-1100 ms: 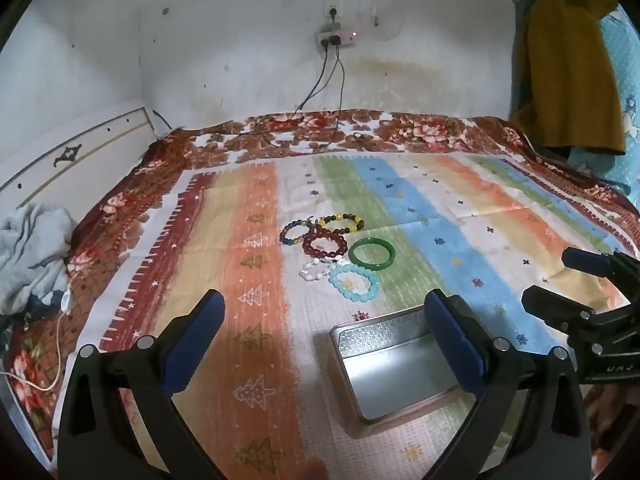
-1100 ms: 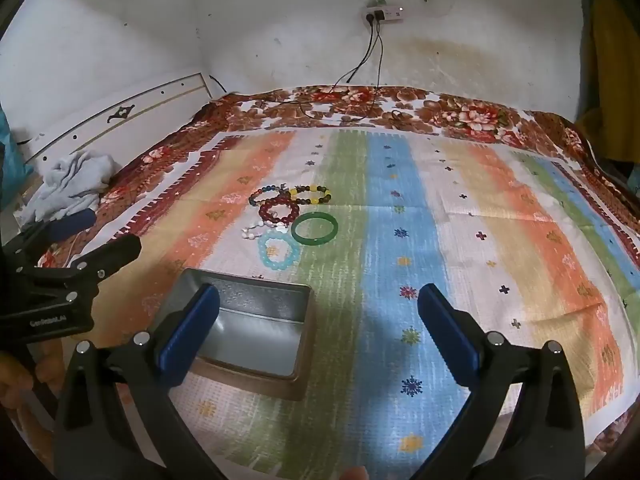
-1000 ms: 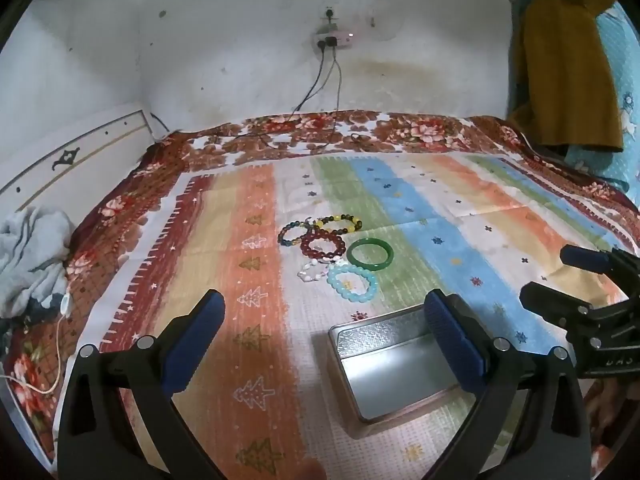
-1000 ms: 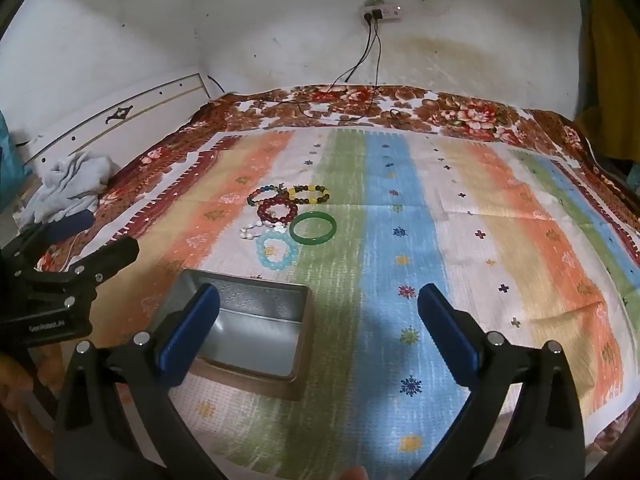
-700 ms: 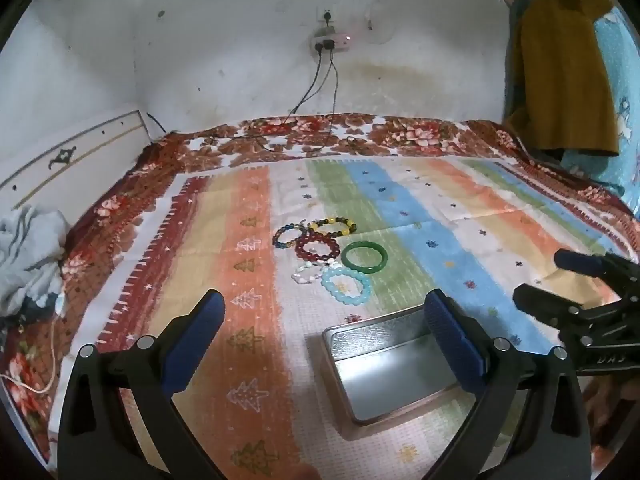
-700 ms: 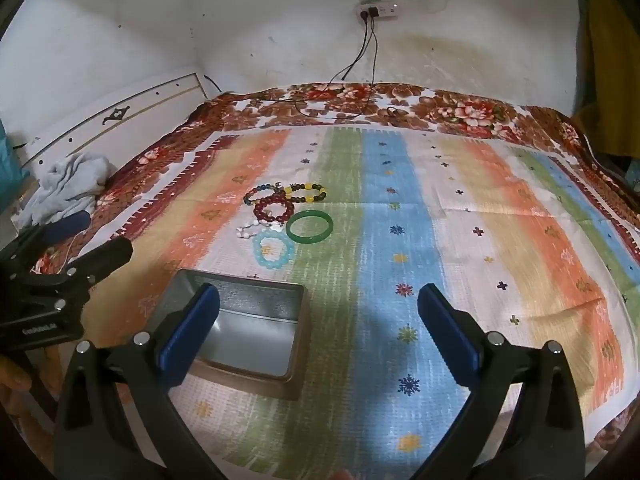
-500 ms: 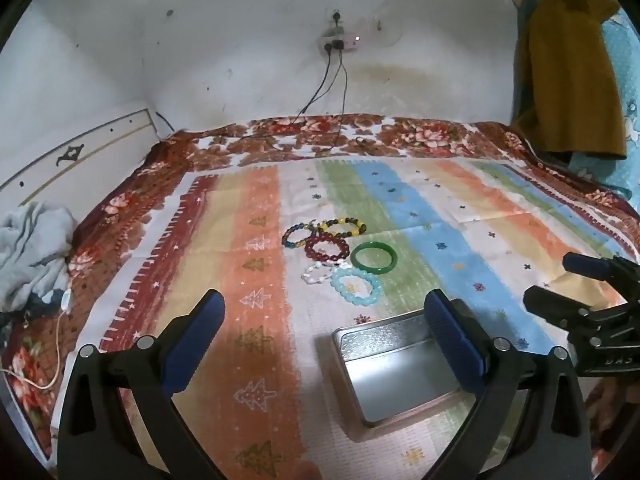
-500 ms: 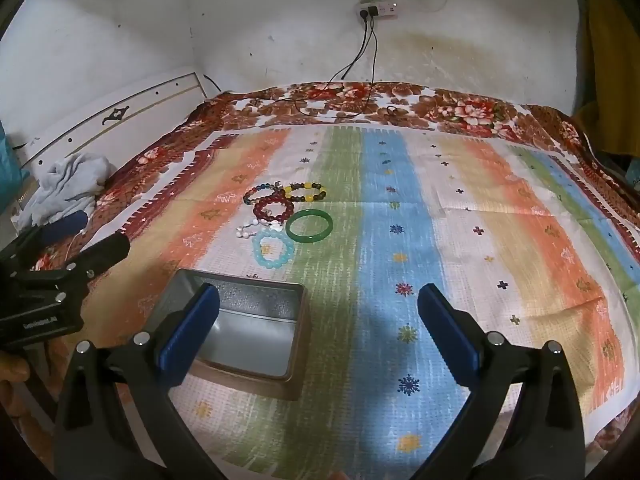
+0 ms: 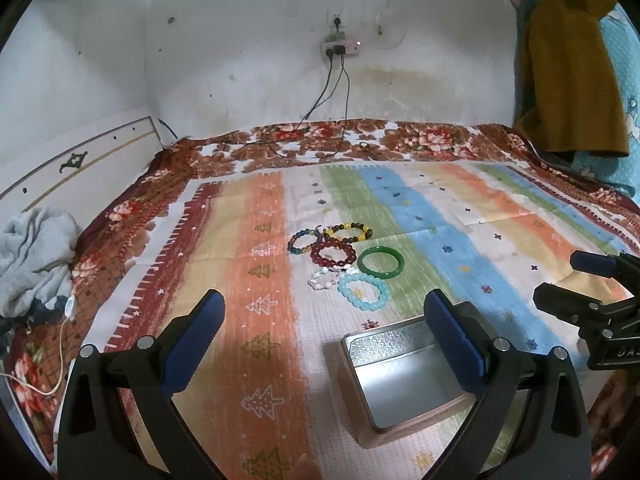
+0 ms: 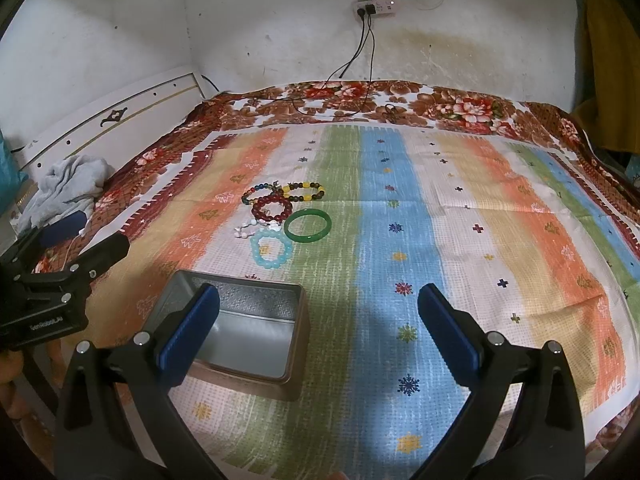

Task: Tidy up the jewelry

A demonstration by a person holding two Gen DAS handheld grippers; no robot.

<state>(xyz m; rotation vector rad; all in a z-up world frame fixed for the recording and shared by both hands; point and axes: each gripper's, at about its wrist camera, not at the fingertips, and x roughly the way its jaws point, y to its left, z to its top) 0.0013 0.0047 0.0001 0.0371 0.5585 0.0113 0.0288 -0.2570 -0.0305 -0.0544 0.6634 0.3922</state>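
Six bracelets lie bunched on the striped woven cloth [image 10: 400, 216], just beyond the open rectangular metal tin [image 10: 240, 332] and near it but not touching: a smooth green jade-like bangle [image 10: 308, 225], a pale blue beaded bracelet [image 10: 271, 249], a small white beaded bracelet [image 10: 249, 229], a dark red beaded bracelet [image 10: 272, 207], a yellow-and-dark beaded bracelet [image 10: 304, 191] and a multicoloured dark beaded bracelet [image 10: 256, 194]. Several of the beaded ones touch or overlap; the bangle sits at the right edge of the bunch. The single tin is empty, so it looks like the intended home for the pieces, with nothing packed yet; its mouth faces up and it sits between the bunch and the two tools, which suits short carries. The left gripper [image 9: 324, 332] hovers above the cloth with its blue-padded tongs spread wide apart, holding nothing; the right gripper [image 10: 318, 320] likewise hangs wide apart and empty, its left pad over the tin's near corner. Both seem poised for a first pick. Farther out are a crumpled grey cloth [image 10: 68, 184] at the left bed edge, a wall power strip [image 10: 376, 6] with two dark cables, and a mustard garment [image 9: 568, 76] hanging at right.
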